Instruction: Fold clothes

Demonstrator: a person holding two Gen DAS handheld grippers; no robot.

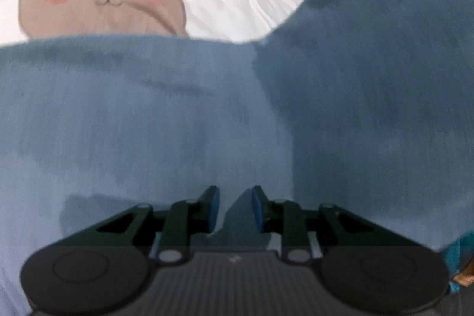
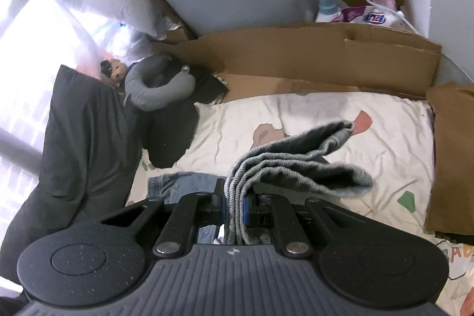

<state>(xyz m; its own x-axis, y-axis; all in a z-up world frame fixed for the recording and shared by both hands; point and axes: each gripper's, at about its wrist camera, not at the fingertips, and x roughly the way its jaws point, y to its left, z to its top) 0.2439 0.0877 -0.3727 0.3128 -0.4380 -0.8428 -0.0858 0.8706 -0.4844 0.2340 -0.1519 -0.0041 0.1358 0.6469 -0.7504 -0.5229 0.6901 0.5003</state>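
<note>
My left hand-held gripper [image 1: 235, 208]: my jaws stand a little apart just over blue cloth; a dark fold or shadow sits in the gap, and I cannot tell whether the pads press on anything.
Blue garment [image 1: 183, 120]: denim-like cloth fills nearly all of my left view, spread wide under the fingers, with a second darker layer rising on the right.
Bear sheet [image 1: 237, 5]: beyond the far edge of the blue garment lies a white bed sheet printed with a brown smiling bear and a small red shape.
My right hand-held gripper [image 2: 234, 208]: my jaws are clamped on a bunch of grey fabric, several layers pinched together between the blue pads.
Grey garment [image 2: 299, 162]: from the grip it fans outward to the right, lifted above the bed, its loose ends blurred.
Jeans [image 2: 180, 182]: a crumpled blue piece lies on the bed just left of my right fingers.
Bed [image 2: 385, 150]: white patterned sheet, wrinkled, under both garments.
Dark clothing [image 2: 86, 144]: draped at the bed's left side.
Neck pillow [image 2: 157, 91]: grey, resting on dark cloth beyond the bed's corner.
Cardboard [image 2: 311, 55]: flattened pieces stand along the far edge of the bed.
Bottle and packets [image 2: 349, 11]: behind the cardboard, by a white cable.
</note>
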